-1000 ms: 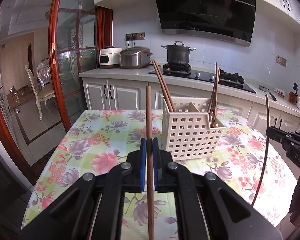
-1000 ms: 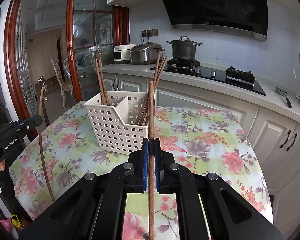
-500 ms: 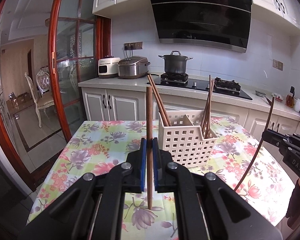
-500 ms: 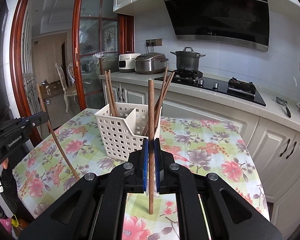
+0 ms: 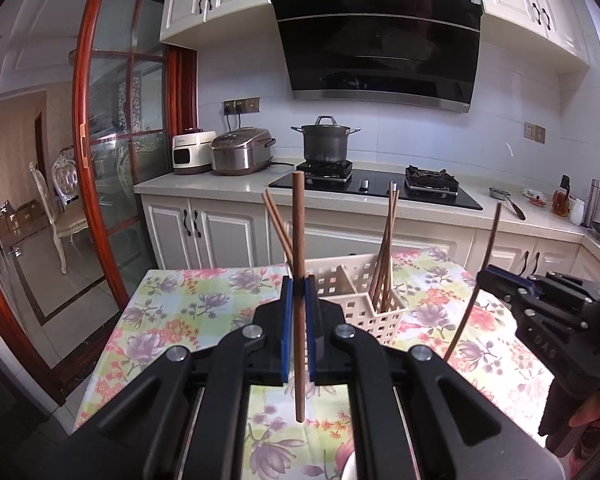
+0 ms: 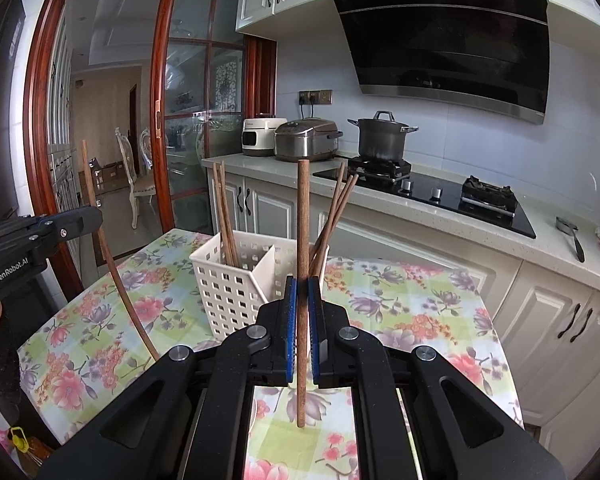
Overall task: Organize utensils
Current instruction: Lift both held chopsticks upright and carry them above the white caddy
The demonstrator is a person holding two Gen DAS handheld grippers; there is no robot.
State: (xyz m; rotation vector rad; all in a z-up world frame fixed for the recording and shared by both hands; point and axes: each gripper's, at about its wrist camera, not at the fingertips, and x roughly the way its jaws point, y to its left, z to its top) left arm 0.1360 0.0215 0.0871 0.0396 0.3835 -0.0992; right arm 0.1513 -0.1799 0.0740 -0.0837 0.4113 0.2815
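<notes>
A: In the left wrist view, what's in hand?

B: The left gripper (image 5: 298, 292) has its jaws clamped tight on a brown chopstick (image 5: 299, 264), upright, its lower tip clear of the table (image 5: 172, 304). The white basket (image 5: 352, 300) sits just beyond at 1 o'clock, chopsticks already leaning in both compartments. The right gripper (image 5: 496, 280) shows at 3 o'clock, pinching its own chopstick.

A: And the right wrist view?

B: The same: the right gripper (image 6: 302, 292) is closed on a smooth, straight wooden stick (image 6: 303, 240), and the basket (image 6: 228, 280) lies at 11 o'clock.

A: So which step?

B: Carrying, I'd judge. Next, each stick's lower tip must come over a compartment, then down inside before the jaws let go.
</notes>
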